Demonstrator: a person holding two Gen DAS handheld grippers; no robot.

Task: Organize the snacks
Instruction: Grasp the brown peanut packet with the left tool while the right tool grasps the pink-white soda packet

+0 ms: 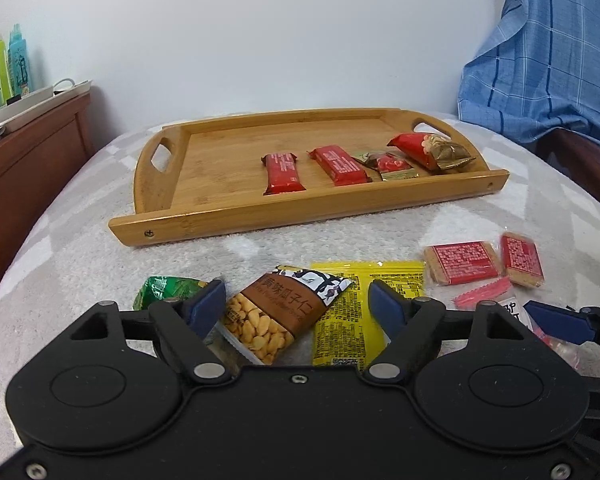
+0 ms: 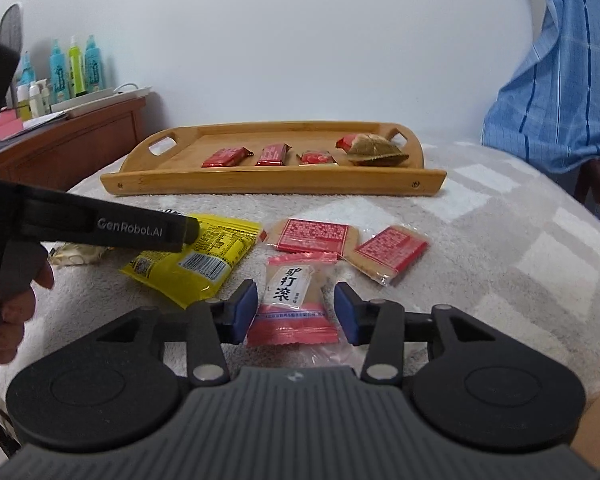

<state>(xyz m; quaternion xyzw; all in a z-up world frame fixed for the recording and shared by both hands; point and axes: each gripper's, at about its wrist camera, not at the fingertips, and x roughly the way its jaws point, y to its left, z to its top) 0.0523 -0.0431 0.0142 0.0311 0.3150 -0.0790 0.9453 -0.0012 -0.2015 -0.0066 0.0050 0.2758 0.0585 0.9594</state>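
Left tool (image 1: 296, 304): jaws apart, straddling seed packet (image 1: 278, 314) low centre of its view; pads clear of the wrapper, nothing gripped. Right tool (image 2: 296, 308): jaws apart either side of pink sweet packet (image 2: 294, 304) low centre of its view; small gaps visible at both pads, so not yet gripped.

Surface under everything: pale towelling cloth (image 2: 480, 240) (bed or worktop underneath, cannot tell). Wooden tray (image 2: 260, 184) at mid-frame, well behind the loose snacks, holding four wrapped items in a row toward its right half; left half bare.

Risks, judged:
- Glossy film on both packets; slip likely if pads catch only the crimped edge.
- Seed packet overlaps yellow packet (image 1: 352, 312); closing could pinch both and drag the yellow one along.
- Green packet (image 1: 160, 290) just beside the left pad; could be nudged.
- Both tools working near each other; collision possible on lift.

Appearance: seed packet brown label, clear window showing pale kernels. Pink packet translucent, white label, black characters, pillow-shaped. Two red-labelled biscuit packs (image 2: 314, 236) lying flat beyond it.
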